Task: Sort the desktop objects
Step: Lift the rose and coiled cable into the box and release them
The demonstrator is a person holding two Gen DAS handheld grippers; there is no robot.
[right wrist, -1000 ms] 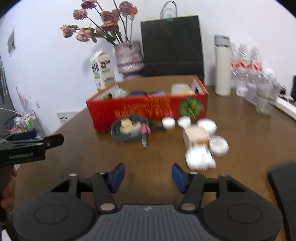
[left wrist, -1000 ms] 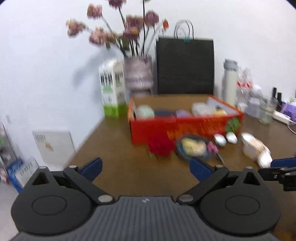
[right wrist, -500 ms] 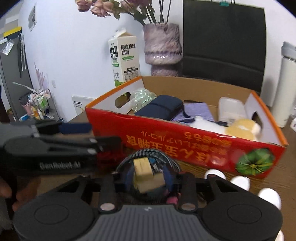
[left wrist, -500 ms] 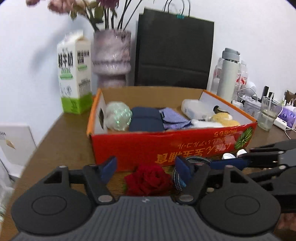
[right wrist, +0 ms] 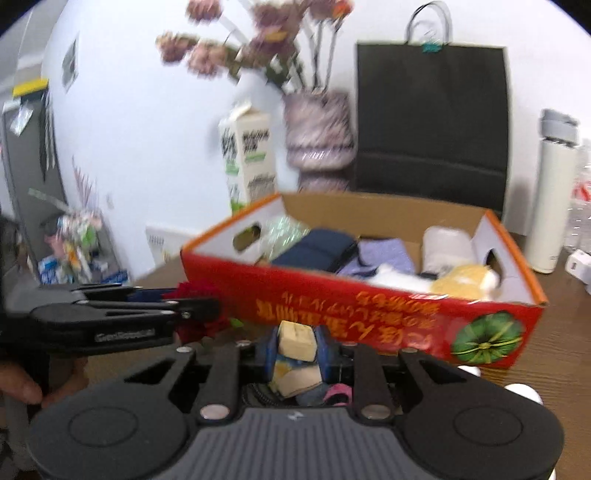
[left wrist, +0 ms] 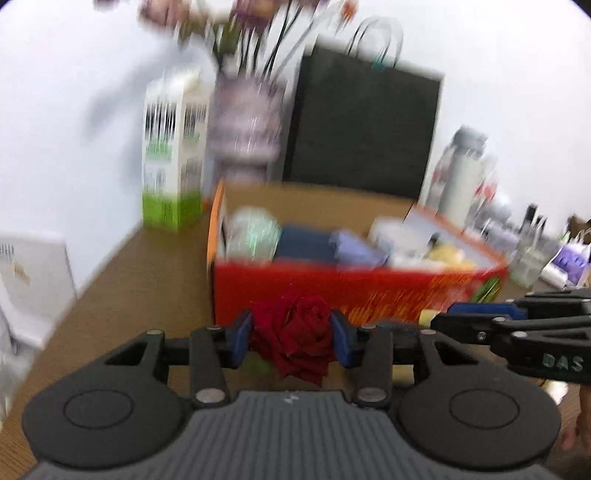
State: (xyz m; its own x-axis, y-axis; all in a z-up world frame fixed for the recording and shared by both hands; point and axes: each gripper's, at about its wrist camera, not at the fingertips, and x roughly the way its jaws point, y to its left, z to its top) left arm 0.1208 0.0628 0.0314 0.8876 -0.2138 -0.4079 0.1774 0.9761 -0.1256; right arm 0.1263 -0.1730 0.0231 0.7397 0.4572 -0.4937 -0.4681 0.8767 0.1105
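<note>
Both tongs just closed: left tongs (left wrist: pixel 291 336) gripping rose (left wrist: pixel 295 339), right tongs (right wrist: pixel 297 349) gripping block (right wrist: pixel 297 338).

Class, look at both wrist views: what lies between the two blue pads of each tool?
In the left wrist view, a red rose sits between the left tool pads. In the right wrist view, a small beige block is pinched in the right tool. Both tools' jaws have just been closing.

Flowers (left wrist: pixel 255 14) smeared and cut by top edge, carton (left wrist: pixel 173 155) print unreadable, bottles (left wrist: pixel 491 192) blurred
</note>
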